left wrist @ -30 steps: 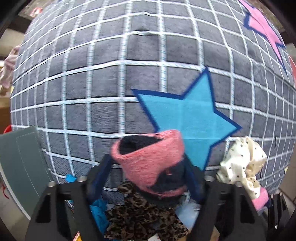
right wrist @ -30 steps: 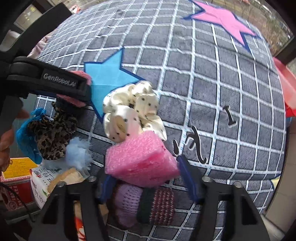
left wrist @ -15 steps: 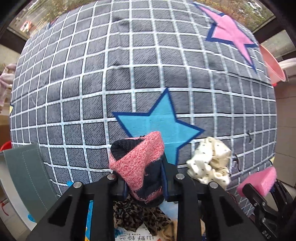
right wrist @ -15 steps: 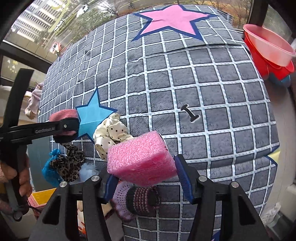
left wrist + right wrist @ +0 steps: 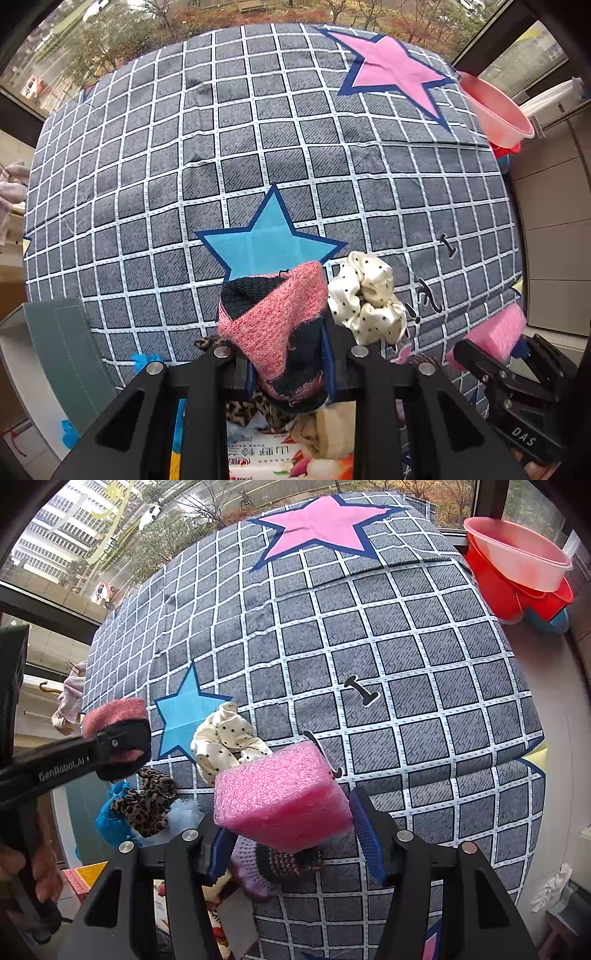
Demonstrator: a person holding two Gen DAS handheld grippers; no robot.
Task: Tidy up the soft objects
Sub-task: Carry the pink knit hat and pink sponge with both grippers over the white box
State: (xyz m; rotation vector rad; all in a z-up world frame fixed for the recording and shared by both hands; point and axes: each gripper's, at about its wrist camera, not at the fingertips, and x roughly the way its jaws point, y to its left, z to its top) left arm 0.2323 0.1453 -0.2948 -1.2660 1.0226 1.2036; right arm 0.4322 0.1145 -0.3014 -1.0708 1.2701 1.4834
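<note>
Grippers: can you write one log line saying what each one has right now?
left gripper: shut on sock | right gripper: shut on sponge | scrunchie: lying on blanket

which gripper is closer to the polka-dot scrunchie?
Too close to call. Left gripper, holding the pink-and-black sock, sits just left of the scrunchie; right gripper, holding the pink sponge, sits just before it.

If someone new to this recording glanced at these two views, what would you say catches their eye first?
Probably the grey grid-patterned bedspread filling both views, with its big pink star at the far end and blue star nearer. Next, each gripper's load: the left gripper is clamped on a pink-and-black knitted sock, the right gripper on a pink foam sponge. Between them a cream polka-dot scrunchie lies on the cover.
</note>
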